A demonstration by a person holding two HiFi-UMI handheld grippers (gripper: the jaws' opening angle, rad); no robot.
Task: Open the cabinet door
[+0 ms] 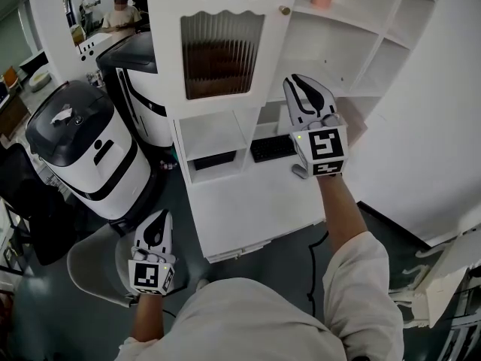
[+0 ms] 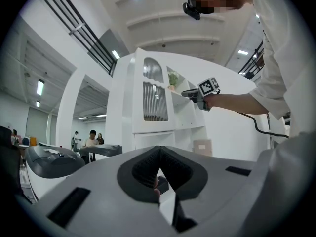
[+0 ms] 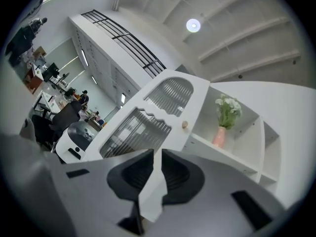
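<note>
Jaws of the right gripper (image 1: pixel 304 83) stand slightly apart and empty, near the one cabinet door (image 1: pixel 222 43), which is swung out left of the shelves with one knob (image 1: pixel 285 10) and two ribbed panes. The left gripper (image 1: pixel 155 230) jaws are pressed together, empty.

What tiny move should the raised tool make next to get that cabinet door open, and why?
Probably raise the right gripper toward the knob on the edge of the door until its fingers straddle it. The fingers stand slightly apart, empty, and the knob sits above them, not yet reached.
</note>
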